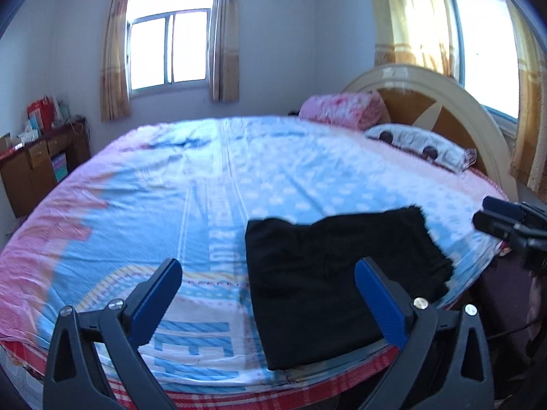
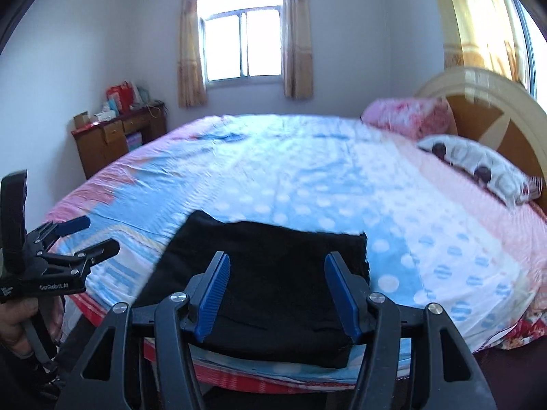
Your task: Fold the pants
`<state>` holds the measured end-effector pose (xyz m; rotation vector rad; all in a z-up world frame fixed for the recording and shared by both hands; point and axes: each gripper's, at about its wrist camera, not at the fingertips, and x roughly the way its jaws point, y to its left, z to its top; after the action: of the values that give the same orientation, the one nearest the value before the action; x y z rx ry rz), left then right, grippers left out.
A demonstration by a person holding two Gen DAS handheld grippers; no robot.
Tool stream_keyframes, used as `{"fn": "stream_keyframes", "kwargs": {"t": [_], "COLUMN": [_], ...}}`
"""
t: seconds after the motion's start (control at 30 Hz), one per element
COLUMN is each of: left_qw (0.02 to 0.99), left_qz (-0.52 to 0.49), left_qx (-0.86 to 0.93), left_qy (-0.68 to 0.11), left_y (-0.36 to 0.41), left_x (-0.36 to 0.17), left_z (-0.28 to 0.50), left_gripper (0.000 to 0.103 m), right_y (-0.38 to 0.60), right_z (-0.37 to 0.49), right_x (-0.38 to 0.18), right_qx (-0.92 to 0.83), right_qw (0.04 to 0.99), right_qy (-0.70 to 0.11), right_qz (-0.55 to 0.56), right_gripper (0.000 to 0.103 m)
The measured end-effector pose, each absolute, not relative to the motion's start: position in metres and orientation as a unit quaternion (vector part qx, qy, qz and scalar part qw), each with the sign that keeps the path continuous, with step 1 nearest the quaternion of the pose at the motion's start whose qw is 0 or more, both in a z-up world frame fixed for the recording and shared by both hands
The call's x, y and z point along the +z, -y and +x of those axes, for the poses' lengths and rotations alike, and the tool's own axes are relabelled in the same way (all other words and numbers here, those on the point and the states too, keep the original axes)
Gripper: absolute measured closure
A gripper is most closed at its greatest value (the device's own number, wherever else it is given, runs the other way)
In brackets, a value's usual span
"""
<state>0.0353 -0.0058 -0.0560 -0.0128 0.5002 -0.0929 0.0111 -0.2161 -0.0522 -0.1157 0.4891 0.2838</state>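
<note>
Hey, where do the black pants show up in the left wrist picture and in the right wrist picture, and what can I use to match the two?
Left wrist view: the folded black pants lie right of centre, low, near the bed's front edge.
Right wrist view: the pants lie at bottom centre, seen between the camera's own open jaws.
Shared landmark: the white pillow with dark spots by the headboard, on the right in both.
</note>
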Motion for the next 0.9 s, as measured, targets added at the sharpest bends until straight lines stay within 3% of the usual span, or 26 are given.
{"fn": "stream_keyframes", "kwargs": {"t": [0.3,0.9], "left_qw": [0.975,0.954], "left_qz": [0.016,-0.011], "left_qx": [-0.062,-0.067], "left_qy": [-0.214,-0.291], "left_y": [0.021,0.009], "left_x": [-0.038,-0.097], "left_z": [0.02,0.065], "left_gripper": [0.0,0.0], "right_y": [0.202,0.24], "right_z": [-0.014,0.04], "right_x": [-0.032,-0.079], "right_qx": [0.146,0.107], "right_qw": [0.965,0.954], "right_qy": [-0.202,-0.28], "right_qz": [-0.078,-0.023], "right_gripper": [0.036,0.036]}}
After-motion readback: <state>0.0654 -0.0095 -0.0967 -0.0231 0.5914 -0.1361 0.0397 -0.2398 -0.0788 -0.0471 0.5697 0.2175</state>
